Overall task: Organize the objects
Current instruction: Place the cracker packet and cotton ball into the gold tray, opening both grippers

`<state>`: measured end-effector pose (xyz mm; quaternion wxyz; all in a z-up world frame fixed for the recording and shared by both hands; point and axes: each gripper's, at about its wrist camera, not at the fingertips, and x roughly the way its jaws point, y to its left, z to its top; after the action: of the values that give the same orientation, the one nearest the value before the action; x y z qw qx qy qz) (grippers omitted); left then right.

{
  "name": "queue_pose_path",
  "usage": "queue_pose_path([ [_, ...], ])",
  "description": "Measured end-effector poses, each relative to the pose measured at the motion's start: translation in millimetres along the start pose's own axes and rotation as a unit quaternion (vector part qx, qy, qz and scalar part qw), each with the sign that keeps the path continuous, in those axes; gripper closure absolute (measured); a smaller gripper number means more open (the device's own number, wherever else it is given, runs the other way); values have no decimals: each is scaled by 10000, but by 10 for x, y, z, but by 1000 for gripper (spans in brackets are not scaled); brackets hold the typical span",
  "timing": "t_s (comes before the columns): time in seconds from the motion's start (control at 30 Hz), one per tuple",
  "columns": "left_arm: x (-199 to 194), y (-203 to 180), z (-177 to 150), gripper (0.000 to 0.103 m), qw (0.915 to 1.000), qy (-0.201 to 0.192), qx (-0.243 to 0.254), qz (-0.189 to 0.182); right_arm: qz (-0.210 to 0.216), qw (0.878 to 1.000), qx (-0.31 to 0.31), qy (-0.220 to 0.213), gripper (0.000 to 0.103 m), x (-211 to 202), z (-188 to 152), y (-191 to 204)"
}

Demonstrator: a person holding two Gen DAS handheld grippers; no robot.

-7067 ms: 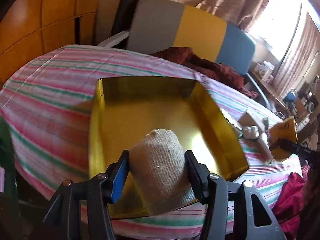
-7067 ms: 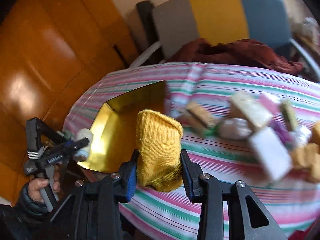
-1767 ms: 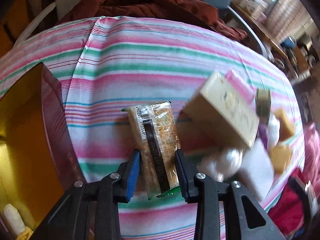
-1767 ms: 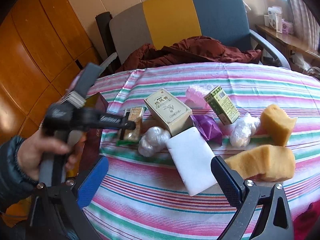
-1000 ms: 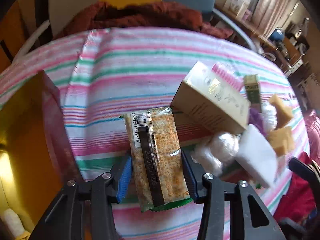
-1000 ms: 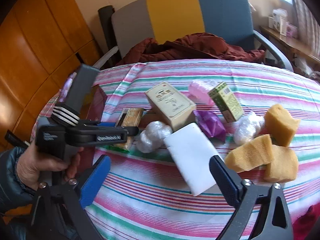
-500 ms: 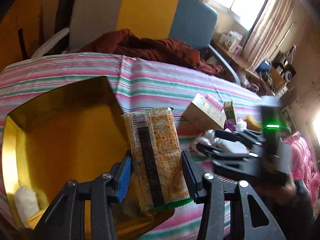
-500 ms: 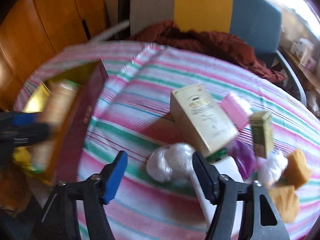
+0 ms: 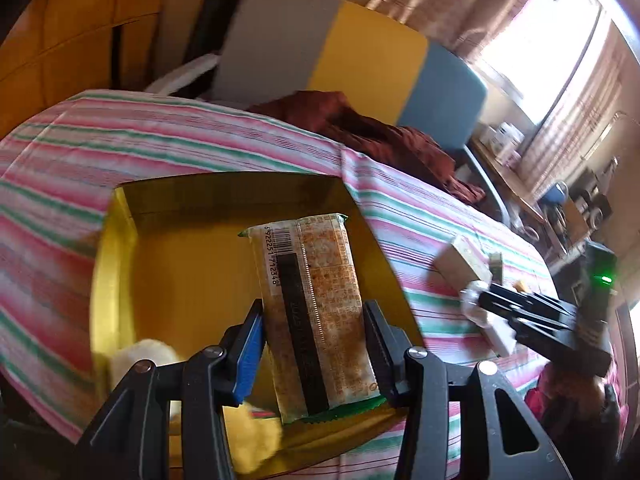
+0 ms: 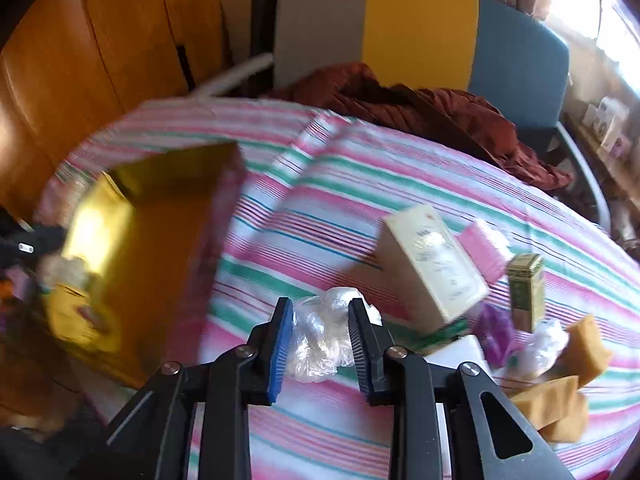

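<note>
Striped cloth (image 10: 320,208) in pink, green and white covers the table, with a grey, yellow and blue chair (image 10: 420,28) behind it and a dark red garment (image 10: 420,112) heaped at the far edge. My left tongs (image 9: 314,348) pinch a cracker packet (image 9: 316,312) at its lower half, holding it upright above the gold box (image 9: 192,280) that sits open on the cloth. Down in the near corner of that box lie a cream sock (image 9: 140,360) and a yellow sock (image 9: 256,440), both blurred. My right tongs (image 10: 320,344) are pressed against the sides of a crumpled clear plastic bundle (image 10: 320,340) on the cloth, just right of the box. Beyond it stand a cream carton (image 10: 436,264), a pink packet (image 10: 484,248) and a small green carton (image 10: 524,288); a purple wrapper (image 10: 496,332), another plastic bundle (image 10: 540,348), a white block (image 10: 460,352) and yellow sponges (image 10: 560,404) crowd the right side.
</note>
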<state>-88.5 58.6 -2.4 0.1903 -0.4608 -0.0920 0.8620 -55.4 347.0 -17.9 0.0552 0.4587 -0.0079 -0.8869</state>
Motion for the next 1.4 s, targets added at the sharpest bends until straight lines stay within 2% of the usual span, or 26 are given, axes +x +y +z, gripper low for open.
queue_pose_path([
  [0.1,-48,192,21,55,9998,-54,-159,74,377,9990,33,-227,74,-181,42,168],
  [0.23,-59,374,80,55,9996,-53,-211,184,860,9952,-185,-422,74,-337,131,610],
  [0.4,1,592,269,54,9990,-54,-185,415,1344,9889,-522,-355,74,-266,184,1162],
  [0.47,8,656,372,50,9985,-133,-104,527,1441,9874,-595,-264,74,-167,199,1352],
  [0.53,-10,734,451,41,9970,-199,-178,721,1498,9866,-624,-194,73,-84,188,1483],
  [0.63,-78,824,488,40,9959,-317,-360,761,1624,9848,-598,-121,70,30,177,1636],
  [0.7,-145,850,448,40,9960,-358,-407,717,1809,9820,-530,-111,63,68,156,1704],
  [0.73,-183,850,409,40,9958,-390,-428,714,1947,9797,-466,-96,51,75,141,1716],
  [0.77,-224,847,365,40,9954,-424,-442,734,2057,9777,-418,-89,44,78,121,1726],
  [0.8,-258,840,322,40,9950,-462,-448,759,2116,9765,-407,-109,43,79,108,1735],
  [0.93,-338,828,152,42,9935,-534,-563,837,2110,9766,-412,-103,40,37,25,1765],
  [1.0,-354,786,55,42,9933,-534,-581,849,1983,9790,-460,-122,33,7,-26,1784],
  [1.07,-388,724,-17,42,9928,-571,-533,911,1863,9812,-490,-150,19,-27,-78,1787],
  [1.2,-455,594,-107,42,9920,-666,-391,994,1677,9842,-523,-220,16,-91,-169,1762],
  [1.27,-488,527,-127,42,9914,-711,-294,1060,1574,9858,-522,-263,10,-108,-196,1756],
  [1.4,-533,398,-190,42,9901,-785,-99,1162,1418,9880,-502,-344,9,-146,-227,1728],
])
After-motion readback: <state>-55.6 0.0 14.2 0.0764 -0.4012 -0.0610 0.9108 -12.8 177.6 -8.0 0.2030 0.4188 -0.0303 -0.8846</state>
